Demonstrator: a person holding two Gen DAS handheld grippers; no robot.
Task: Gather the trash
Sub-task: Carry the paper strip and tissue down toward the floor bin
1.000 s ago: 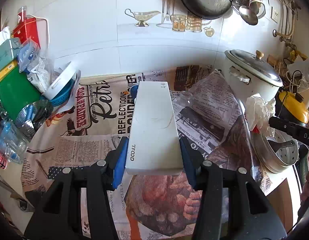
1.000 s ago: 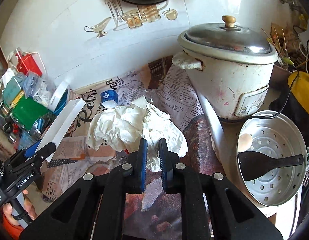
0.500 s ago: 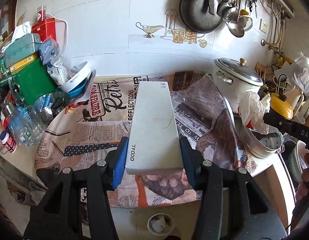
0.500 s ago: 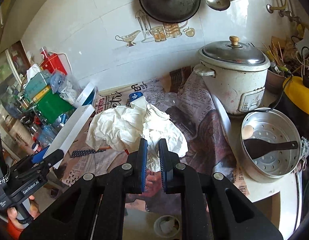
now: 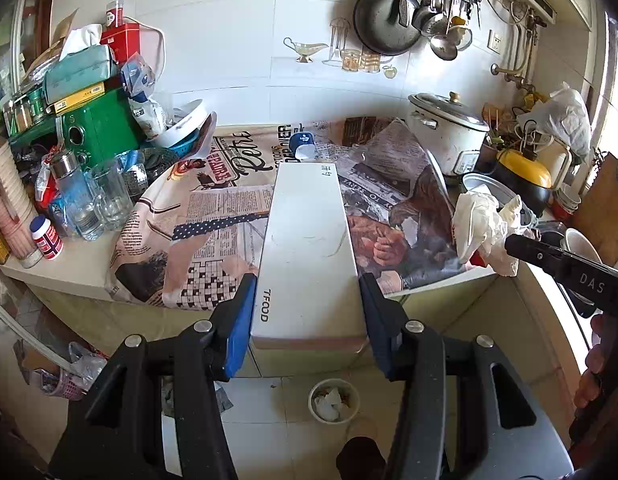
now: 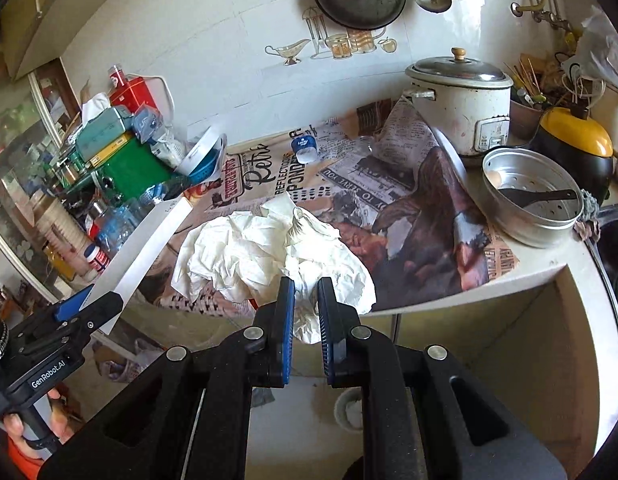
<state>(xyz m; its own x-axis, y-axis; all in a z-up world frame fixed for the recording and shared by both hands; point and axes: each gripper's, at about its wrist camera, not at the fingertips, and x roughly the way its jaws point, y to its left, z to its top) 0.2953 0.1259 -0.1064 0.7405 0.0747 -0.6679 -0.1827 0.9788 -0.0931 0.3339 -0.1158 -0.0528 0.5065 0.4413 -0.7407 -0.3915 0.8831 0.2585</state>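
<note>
Kitchen corner, white-tiled wall with hung pans at top of frame; bench (image 5: 485,276) covered in printed newspaper-style sheet, floor below.

Item 1. Left tool (image 5: 307,320): clenched on the near end of a long white box (image 5: 309,248), blue pads flat against both long sides. Box held out level, centre of the left view, above the bench edge. Lettering "TFOOD" on its lower left side; small unreadable marks at the far end.

Item 2. Right tool (image 6: 307,322): gripping a wad of white crumpled paper (image 6: 269,252), jaws nearly together on a lower fold; wad hung at centre of the right view, off the bench.

Item 3. Bin (image 5: 333,400): small round pail on the floor, lower centre of the left view, already holding paper scraps. Judged the drop point.

Handling note, as judgement: both loads appeared ready for disposal. Bin mouth looked narrow against the box, so the box would best go in end-first, tilted upright directly over the rim. Paper could go first or last; release low, since a light wad may drift.

Legible writing: "Retro", "REFLECTIONS" and "TO SERVE YOU" on the sheet; "GenRobot.AI" on the left tool body, lower left of the right view; "DAS" on the right tool, right edge of the left view. Blue cup (image 6: 305,148) label too small to read.
</note>
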